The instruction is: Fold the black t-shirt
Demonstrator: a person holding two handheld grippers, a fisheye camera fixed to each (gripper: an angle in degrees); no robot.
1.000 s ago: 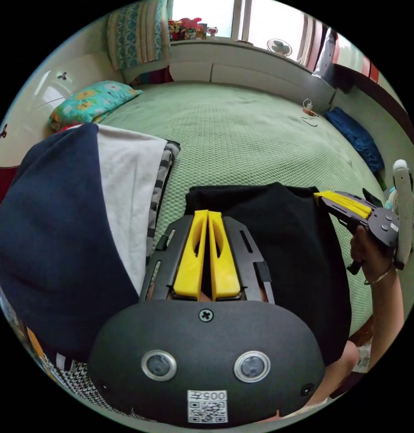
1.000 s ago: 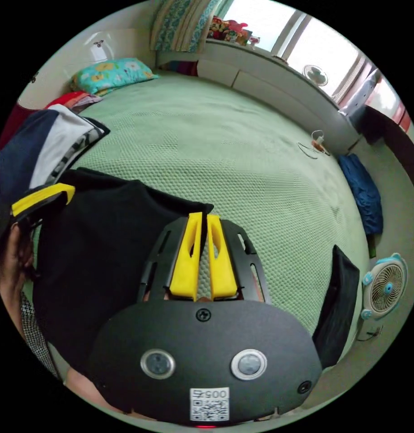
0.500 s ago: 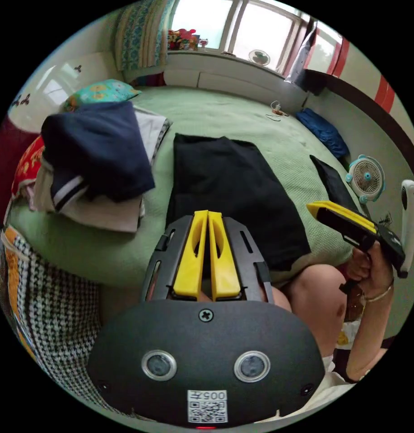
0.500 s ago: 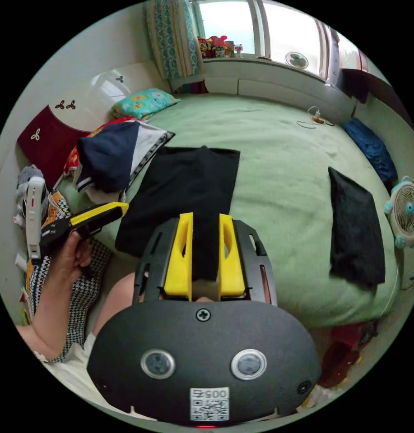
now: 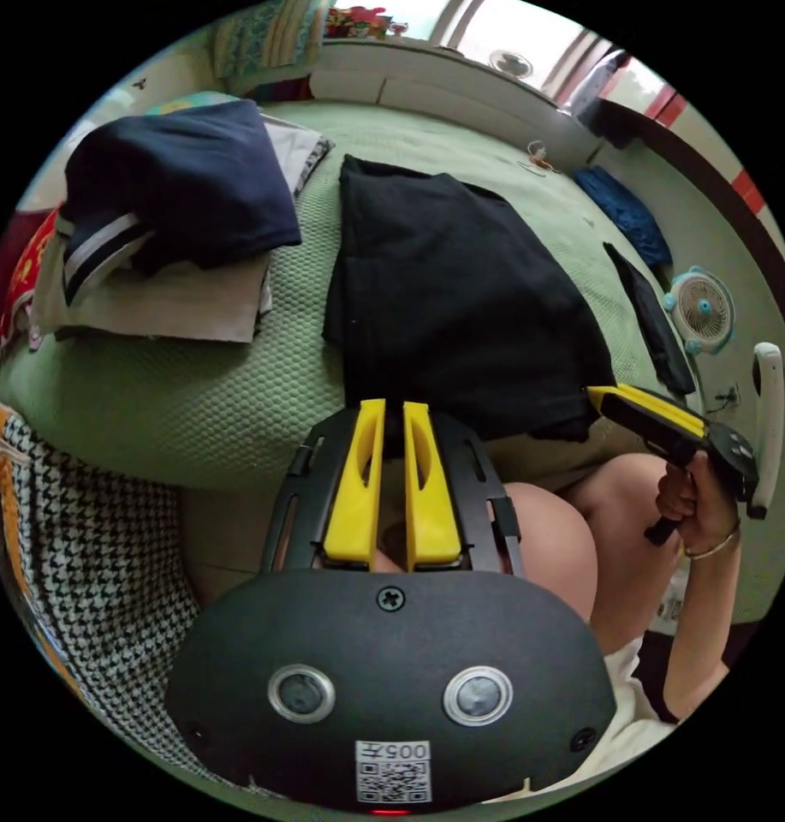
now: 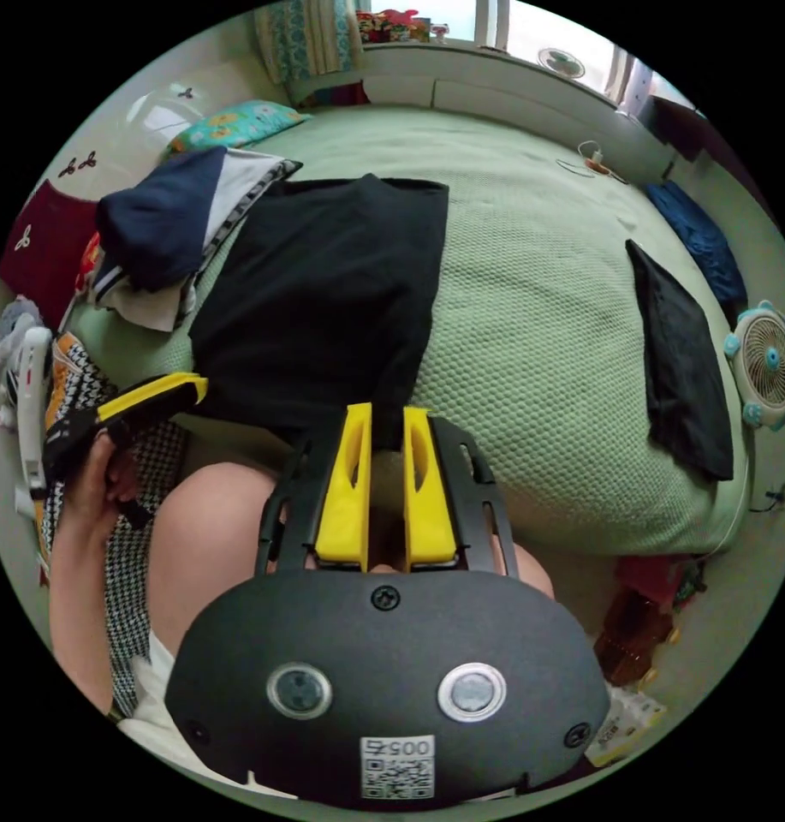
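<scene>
The black t-shirt (image 5: 452, 291) (image 6: 324, 282) lies folded into a long strip on the green bed (image 5: 238, 402) (image 6: 529, 342), its near hem at the bed's edge. My left gripper (image 5: 394, 404) sits at the hem's left part, jaws nearly together with dark cloth between the tips. My right gripper (image 6: 385, 409) is at the hem's right corner, jaws close with black fabric pinched between them. In the left gripper view the right gripper (image 5: 593, 394) touches that corner. Seen from the right gripper view, the left gripper (image 6: 199, 385) meets the hem's left end.
A pile of navy and white clothes (image 5: 169, 180) (image 6: 152, 223) lies left of the shirt. Another folded black garment (image 6: 683, 360) and a blue one (image 6: 700, 240) lie to the right, near a small fan (image 6: 769, 364). The person's knee (image 5: 546, 548) is below the bed edge.
Both hands have drawn back from the shirt's far end to its near hem. The right jaws opened on the way and have now closed on the hem; the left jaws stand slightly apart around cloth.
</scene>
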